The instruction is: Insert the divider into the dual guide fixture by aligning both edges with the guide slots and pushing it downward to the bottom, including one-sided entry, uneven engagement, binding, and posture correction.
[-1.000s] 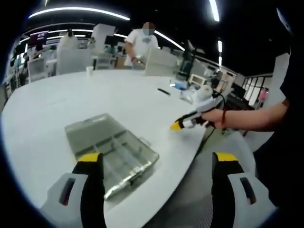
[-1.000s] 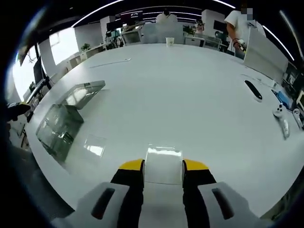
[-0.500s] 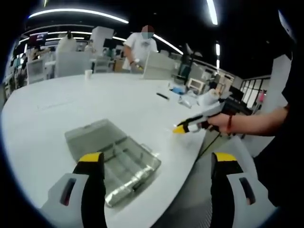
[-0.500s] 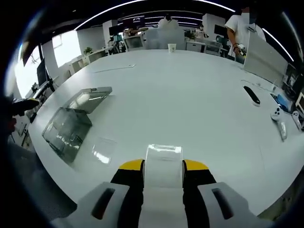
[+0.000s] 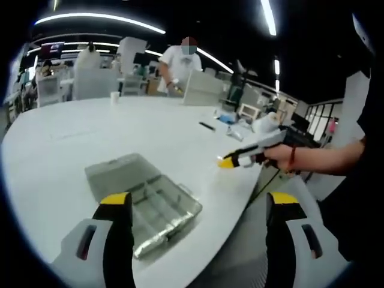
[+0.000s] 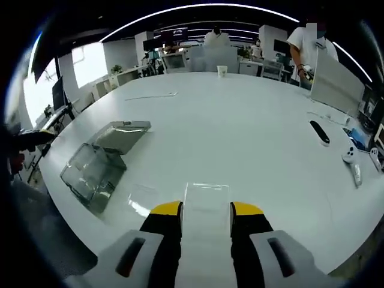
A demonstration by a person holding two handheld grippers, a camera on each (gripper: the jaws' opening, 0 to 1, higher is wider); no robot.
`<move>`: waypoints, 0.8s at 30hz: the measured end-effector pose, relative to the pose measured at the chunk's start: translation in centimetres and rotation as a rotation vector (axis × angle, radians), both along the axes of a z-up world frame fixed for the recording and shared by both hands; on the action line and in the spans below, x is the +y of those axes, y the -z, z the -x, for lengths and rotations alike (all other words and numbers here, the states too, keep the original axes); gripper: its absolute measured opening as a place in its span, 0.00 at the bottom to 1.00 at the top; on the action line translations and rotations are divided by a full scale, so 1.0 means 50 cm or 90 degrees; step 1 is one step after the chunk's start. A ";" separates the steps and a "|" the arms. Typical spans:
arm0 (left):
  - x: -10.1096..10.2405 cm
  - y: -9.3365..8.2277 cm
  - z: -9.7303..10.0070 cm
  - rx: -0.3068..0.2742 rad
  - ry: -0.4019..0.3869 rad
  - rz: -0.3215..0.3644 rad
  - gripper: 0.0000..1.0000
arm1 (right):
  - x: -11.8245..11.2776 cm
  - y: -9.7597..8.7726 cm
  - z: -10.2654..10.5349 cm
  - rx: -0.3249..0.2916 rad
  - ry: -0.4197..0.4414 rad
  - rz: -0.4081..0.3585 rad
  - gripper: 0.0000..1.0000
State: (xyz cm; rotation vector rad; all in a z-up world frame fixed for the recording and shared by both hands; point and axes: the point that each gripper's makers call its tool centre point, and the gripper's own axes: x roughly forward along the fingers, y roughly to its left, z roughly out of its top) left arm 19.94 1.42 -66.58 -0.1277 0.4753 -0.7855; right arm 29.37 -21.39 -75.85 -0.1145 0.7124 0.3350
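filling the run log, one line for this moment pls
phase: approach | right gripper: shut on divider | left gripper: open | fixture: open on table

Fixture (image 6: 96, 165) near tabletop (image 6: 240, 126) left edge, lid (image 6: 123, 133) behind it; divider (image 6: 206, 207) between right tongs (image 6: 206, 210); cup (image 6: 222, 71) far across.

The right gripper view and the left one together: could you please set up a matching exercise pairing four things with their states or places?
Things:
1. clear flat plastic divider
2. clear plastic compartment box with open lid
3. left claw
4. white paper cup

States or places:
A. jaws wide apart, holding nothing
B. far across the white table
C. clamped in the right claw
D. lying near the table's edge

Pairs: 1-C, 2-D, 3-A, 4-B
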 end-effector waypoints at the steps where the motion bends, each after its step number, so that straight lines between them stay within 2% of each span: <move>1: 0.001 -0.002 -0.001 -0.001 -0.003 0.003 0.90 | 0.003 -0.004 0.000 -0.002 0.000 -0.002 0.27; 16: 0.003 -0.015 0.009 -0.008 -0.018 0.020 0.88 | 0.099 -0.061 0.027 -0.039 -0.058 -0.048 0.27; 24: 0.011 -0.045 0.009 -0.027 -0.028 0.041 0.84 | 0.150 -0.107 0.053 -0.070 -0.089 -0.062 0.27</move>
